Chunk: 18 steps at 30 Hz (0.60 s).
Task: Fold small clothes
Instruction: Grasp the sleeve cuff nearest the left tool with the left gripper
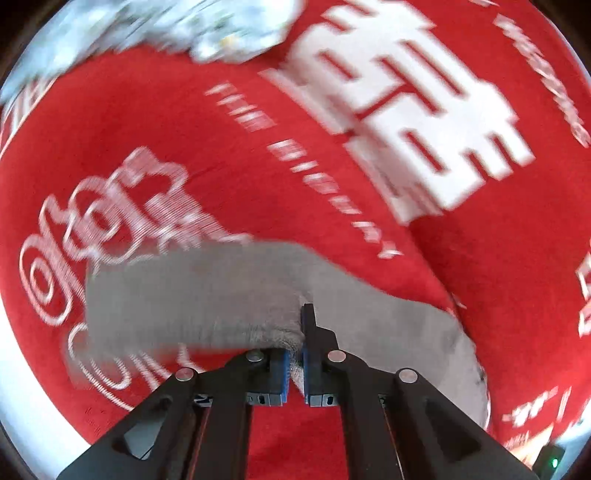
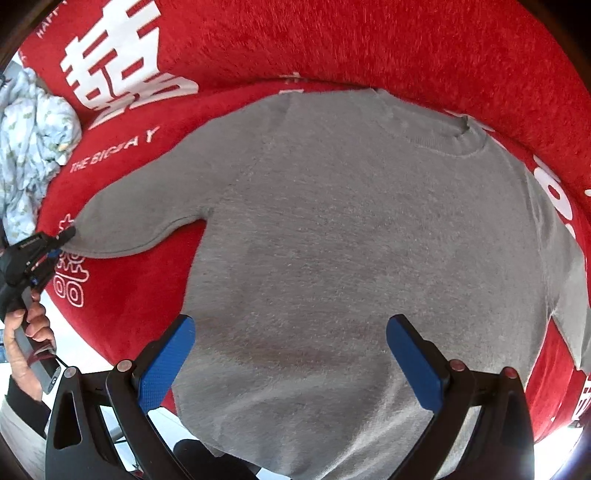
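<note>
A small grey sweater (image 2: 351,229) lies flat on a red blanket (image 2: 369,40), collar at the upper right. My right gripper (image 2: 291,354) is open, its blue pads (image 2: 168,363) spread above the sweater's lower body and holding nothing. My left gripper (image 1: 295,360) is shut on the end of the sweater's left sleeve (image 1: 207,291), and the view is blurred by motion. In the right wrist view the left gripper (image 2: 64,238) shows at the far left, pinching the sleeve cuff (image 2: 85,229).
The red blanket (image 1: 258,155) bears large white characters (image 1: 399,110) and small lettering. A crumpled pale blue patterned garment (image 2: 33,147) lies at the far left; it also shows in the left wrist view (image 1: 207,29). A hand (image 2: 26,325) holds the left gripper's handle.
</note>
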Each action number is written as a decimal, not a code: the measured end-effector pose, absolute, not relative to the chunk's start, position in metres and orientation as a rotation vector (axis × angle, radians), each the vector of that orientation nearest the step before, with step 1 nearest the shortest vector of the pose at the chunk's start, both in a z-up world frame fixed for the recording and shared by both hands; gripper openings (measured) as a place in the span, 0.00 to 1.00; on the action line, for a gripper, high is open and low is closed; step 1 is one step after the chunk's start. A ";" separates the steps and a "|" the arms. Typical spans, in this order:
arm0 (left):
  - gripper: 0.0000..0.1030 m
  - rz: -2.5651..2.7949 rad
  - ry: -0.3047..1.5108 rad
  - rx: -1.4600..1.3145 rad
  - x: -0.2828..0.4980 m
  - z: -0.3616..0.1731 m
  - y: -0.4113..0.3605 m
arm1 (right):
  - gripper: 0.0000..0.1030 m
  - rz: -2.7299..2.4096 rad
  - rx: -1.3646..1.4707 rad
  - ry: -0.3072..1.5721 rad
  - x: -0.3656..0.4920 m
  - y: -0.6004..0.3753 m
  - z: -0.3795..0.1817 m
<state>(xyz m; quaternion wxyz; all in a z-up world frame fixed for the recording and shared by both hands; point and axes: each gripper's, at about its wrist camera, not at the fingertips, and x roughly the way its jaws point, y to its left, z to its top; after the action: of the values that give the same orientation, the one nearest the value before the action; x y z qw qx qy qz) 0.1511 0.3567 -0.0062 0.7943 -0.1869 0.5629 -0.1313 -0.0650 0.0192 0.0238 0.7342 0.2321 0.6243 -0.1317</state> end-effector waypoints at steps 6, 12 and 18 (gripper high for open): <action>0.05 -0.567 1.112 -0.228 0.130 0.059 0.247 | 1.00 -0.346 0.598 1.317 -0.097 -0.009 0.031; 0.05 -0.828 1.073 -0.036 0.075 0.081 0.086 | 1.00 -0.424 0.688 1.240 -0.142 -0.072 0.042; 0.05 -0.952 1.147 0.219 0.004 0.023 -0.062 | 1.00 -0.544 0.805 1.209 -0.200 -0.144 0.025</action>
<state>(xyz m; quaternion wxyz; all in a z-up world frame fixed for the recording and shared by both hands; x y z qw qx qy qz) 0.0043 -0.0615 0.0229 0.7296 0.0994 0.5207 -0.4321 -0.2001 -0.1437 0.0245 0.7141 0.3632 0.5457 -0.2457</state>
